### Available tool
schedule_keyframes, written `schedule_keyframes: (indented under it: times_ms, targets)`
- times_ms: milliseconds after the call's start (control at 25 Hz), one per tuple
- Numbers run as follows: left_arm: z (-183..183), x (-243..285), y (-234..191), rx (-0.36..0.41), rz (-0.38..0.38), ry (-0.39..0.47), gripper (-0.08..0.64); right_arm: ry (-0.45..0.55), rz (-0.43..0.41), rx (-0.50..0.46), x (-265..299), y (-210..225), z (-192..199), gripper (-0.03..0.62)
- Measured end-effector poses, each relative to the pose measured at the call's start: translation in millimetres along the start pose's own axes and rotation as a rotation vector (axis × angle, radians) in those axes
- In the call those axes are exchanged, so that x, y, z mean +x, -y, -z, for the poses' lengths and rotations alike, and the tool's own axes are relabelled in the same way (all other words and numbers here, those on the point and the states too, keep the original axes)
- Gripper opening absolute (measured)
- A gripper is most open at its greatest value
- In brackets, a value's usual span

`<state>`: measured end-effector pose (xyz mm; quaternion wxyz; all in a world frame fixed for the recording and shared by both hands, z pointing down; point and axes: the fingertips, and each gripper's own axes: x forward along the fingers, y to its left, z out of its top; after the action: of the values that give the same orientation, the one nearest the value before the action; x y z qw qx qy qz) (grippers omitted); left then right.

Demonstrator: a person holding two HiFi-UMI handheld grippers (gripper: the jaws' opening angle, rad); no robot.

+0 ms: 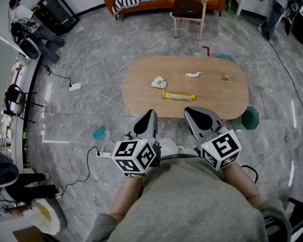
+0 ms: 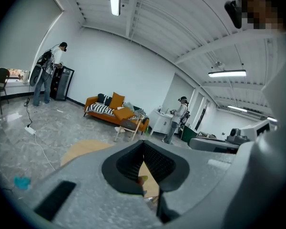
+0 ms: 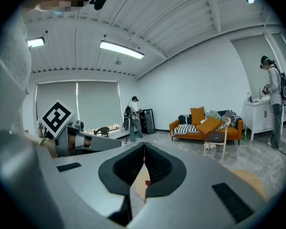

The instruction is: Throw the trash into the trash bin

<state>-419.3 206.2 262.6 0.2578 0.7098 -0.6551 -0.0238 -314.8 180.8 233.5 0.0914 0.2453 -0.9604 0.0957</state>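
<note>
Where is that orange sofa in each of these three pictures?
Head view: the orange sofa runs along the top edge, slightly left of centre.
Left gripper view: the sofa sits left of centre, against the far white wall.
Right gripper view: the sofa sits right of centre, against the far wall.
Shared landmark: the wooden chair standing just in front of it.

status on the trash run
Left gripper, right gripper shut, empty. Yellow wrapper, crumpled cup, paper scrap lie on table. Green bin beside table; no obstruction seen.
</note>
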Motion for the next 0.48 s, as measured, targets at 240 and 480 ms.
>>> schedule_keyframes:
  times_ms: [240, 480]
  targets:
    - [0, 1, 0, 0.009, -0.004, -0.001, 0.011, -0.003, 0.017, 0.02, -3, 7, 5, 0.009]
    - [2, 7, -7, 0.0, -0.016, -0.008, 0.011, -0.007, 0.018, 0.022, 1, 13, 6, 0.009]
